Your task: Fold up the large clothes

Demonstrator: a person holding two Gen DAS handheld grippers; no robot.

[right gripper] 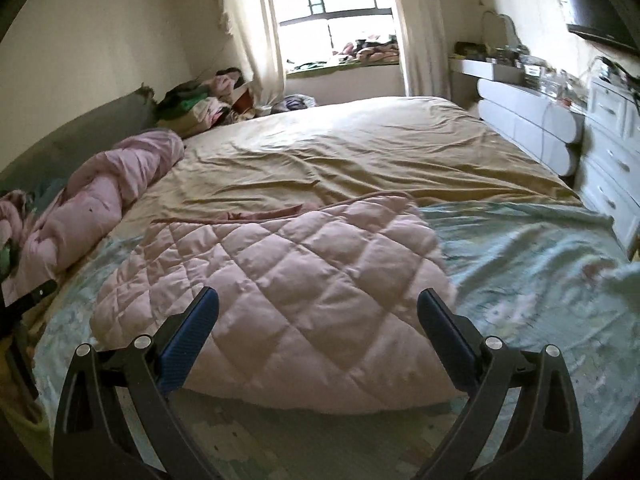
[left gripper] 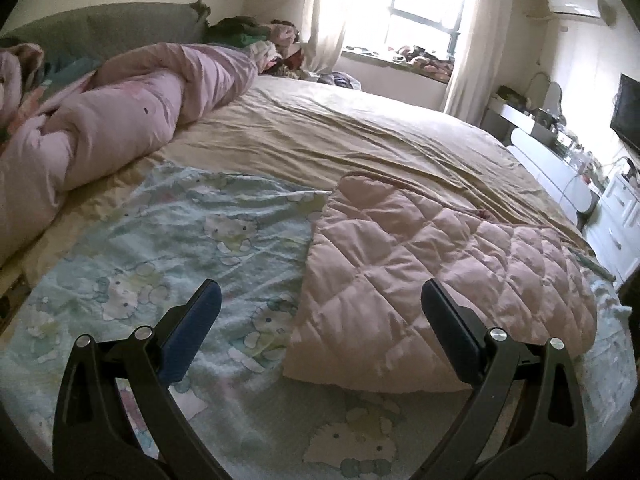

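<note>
A pink quilted padded garment (left gripper: 440,276) lies folded flat on the bed, on a light blue cartoon-print sheet (left gripper: 168,248). In the right wrist view the garment (right gripper: 288,292) fills the middle. My left gripper (left gripper: 320,292) is open and empty above the garment's near left edge. My right gripper (right gripper: 318,300) is open and empty, just above the garment's near edge. A thin pink strap or hem (right gripper: 256,214) trails from the garment's far side onto the tan sheet.
A tan sheet (left gripper: 340,132) covers the far bed. A rolled pink duvet (left gripper: 120,120) lies along the left by the grey headboard (left gripper: 100,28). Clothes are piled near the window (right gripper: 200,100). White drawers (right gripper: 608,168) stand to the right of the bed.
</note>
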